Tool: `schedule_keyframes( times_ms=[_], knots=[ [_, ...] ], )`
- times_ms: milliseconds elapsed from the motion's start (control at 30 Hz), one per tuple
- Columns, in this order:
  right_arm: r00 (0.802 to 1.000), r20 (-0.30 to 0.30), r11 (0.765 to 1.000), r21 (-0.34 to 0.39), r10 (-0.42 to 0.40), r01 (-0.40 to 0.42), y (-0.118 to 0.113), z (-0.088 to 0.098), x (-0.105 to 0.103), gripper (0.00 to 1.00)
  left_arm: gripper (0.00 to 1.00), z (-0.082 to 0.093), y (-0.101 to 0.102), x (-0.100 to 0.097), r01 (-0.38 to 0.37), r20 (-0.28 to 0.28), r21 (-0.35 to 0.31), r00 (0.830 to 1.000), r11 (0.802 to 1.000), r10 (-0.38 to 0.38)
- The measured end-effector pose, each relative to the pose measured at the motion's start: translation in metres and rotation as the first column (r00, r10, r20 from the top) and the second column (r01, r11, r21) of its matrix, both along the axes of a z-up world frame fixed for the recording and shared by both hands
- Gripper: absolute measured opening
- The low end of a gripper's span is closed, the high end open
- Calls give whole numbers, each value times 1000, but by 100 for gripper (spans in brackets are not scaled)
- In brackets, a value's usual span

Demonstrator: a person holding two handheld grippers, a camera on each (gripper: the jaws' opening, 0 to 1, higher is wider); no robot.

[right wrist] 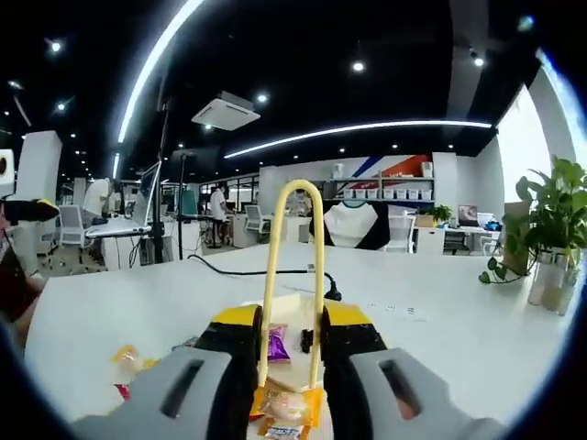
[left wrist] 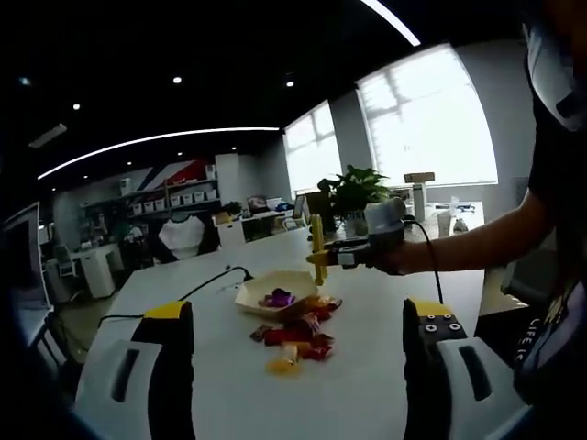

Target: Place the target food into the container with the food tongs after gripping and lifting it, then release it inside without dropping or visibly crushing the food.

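A shallow pale tray (left wrist: 249, 295) sits mid-table holding a purple-wrapped candy (left wrist: 278, 297). Red and orange wrapped snacks (left wrist: 298, 341) lie piled at its near edge. My left gripper (left wrist: 299, 309) is wide open, low over the table on the near side of the pile. A hand holds my right gripper (left wrist: 359, 253) just beyond the tray, shut on yellow food tongs (left wrist: 316, 240). In the right gripper view the right gripper (right wrist: 292, 316) clamps the tongs (right wrist: 270, 275), whose loop rises ahead. An orange-wrapped snack (right wrist: 289, 403) shows between the tongs' lower ends; whether it is gripped I cannot tell. The tray (right wrist: 298, 367) and purple candy (right wrist: 277, 346) lie below.
A black cable (left wrist: 206, 280) runs across the white table (left wrist: 367, 385) to the tray's left. A potted plant (left wrist: 353, 192) and boxes stand at the far end. A loose yellow snack (right wrist: 124, 357) lies apart on the table. A person's arm (left wrist: 477, 240) reaches in from the right.
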State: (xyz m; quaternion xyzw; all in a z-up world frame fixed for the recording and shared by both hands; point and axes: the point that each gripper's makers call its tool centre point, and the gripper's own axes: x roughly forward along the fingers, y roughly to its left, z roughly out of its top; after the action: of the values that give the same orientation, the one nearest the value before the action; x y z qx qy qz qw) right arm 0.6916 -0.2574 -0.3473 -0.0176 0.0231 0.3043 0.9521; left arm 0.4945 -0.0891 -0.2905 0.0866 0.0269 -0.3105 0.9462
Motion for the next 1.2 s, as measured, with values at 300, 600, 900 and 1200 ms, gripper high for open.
schedule_keyframes(
  times_ms=[300, 600, 900, 1200],
  knots=[
    [983, 15, 983, -33, 183, -183, 9, -15, -23, 22, 100, 0, 7, 0, -21, -5, 12, 1000, 1000, 21],
    [958, -47, 957, -45, 283, -285, -1, -39, -23, 22, 100, -2, 10, 1, -28, -19, 25, 999, 999, 28],
    [936, -38, 934, -65, 350, -352, 2, -47, -18, 22, 99, -2, 5, 4, -19, -29, 30, 999, 999, 19],
    [937, -69, 940, 9, 341, -341, -2, -49, -21, 21, 99, -3, 4, 6, -21, -35, 32, 999, 999, 22]
  ],
)
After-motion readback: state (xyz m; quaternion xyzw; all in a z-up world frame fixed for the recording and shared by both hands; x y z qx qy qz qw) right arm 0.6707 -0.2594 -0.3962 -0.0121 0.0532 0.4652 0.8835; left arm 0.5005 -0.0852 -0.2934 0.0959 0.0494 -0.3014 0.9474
